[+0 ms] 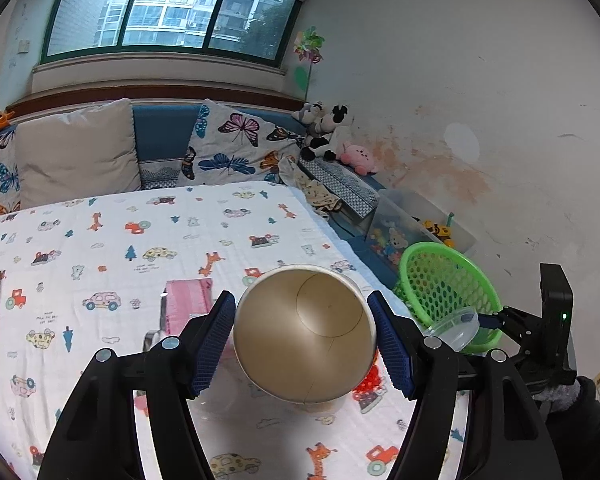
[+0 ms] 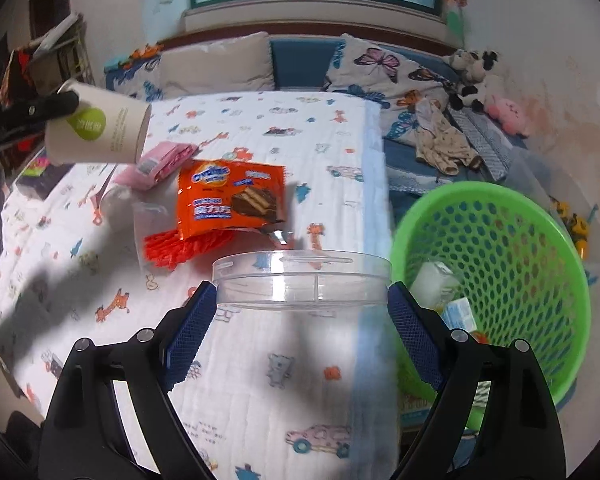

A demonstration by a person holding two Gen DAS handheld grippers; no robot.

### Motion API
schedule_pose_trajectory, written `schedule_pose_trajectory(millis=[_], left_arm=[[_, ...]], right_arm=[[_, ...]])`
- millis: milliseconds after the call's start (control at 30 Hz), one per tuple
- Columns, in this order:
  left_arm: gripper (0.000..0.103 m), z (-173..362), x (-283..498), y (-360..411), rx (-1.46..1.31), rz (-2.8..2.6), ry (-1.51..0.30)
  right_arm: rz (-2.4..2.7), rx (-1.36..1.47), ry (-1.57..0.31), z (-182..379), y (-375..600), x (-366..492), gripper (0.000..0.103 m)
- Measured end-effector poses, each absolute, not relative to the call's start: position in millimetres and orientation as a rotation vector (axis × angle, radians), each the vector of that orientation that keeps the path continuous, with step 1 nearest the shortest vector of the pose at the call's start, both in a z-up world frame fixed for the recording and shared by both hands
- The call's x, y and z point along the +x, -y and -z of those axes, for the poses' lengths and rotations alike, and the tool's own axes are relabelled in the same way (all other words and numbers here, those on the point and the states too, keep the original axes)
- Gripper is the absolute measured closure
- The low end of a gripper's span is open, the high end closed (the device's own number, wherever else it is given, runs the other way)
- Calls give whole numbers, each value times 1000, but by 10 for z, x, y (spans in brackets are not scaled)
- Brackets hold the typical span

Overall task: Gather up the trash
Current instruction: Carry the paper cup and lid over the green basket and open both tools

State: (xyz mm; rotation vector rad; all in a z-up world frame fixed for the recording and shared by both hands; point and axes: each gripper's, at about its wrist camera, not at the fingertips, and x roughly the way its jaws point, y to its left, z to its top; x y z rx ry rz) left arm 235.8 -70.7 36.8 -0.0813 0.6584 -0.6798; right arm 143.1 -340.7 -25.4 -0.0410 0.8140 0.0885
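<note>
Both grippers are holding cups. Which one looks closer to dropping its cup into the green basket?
The right gripper. Its clear plastic cup sits right beside the green mesh basket, near the rim. The left gripper, holding the white paper cup, is farther away, over the patterned bed sheet.

Green mesh basket (image 2: pixel 540 240), orange snack wrapper (image 2: pixel 228 200), white paper cup (image 2: pixel 100 128) with green badge, cartoon-printed white sheet (image 2: pixel 300 360), blue fingers (image 2: pixel 188 340)

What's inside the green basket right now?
The green basket holds a white carton and a blue-and-white pack. The right gripper's finger covers its near floor.
</note>
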Motion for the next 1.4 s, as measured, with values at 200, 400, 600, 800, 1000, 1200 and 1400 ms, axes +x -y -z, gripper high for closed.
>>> schedule_pose_trajectory(millis=[200, 400, 600, 800, 1000, 1200, 1400], left_arm=[[37, -441, 2312, 967, -67, 725, -657], [37, -480, 2275, 1318, -35, 770, -664], [37, -458, 2228, 1688, -1, 811, -686], [37, -405, 2213, 2039, 30, 846, -714], [37, -371, 2188, 2397, 60, 889, -732], [37, -297, 2189, 2712, 78, 928, -757], [37, -221, 2132, 3087, 109, 962, -784]], right_arm=[[9, 69, -793, 147, 3915, 1371, 17], [113, 179, -793, 180, 4492, 1390, 17], [188, 226, -830, 376, 4883, 1485, 16], [242, 270, -846, 559, 5202, 1568, 16], [266, 302, -830, 590, 5377, 1547, 15], [270, 301, -797, 506, 5424, 1395, 15], [257, 295, -752, 353, 5399, 1184, 15]])
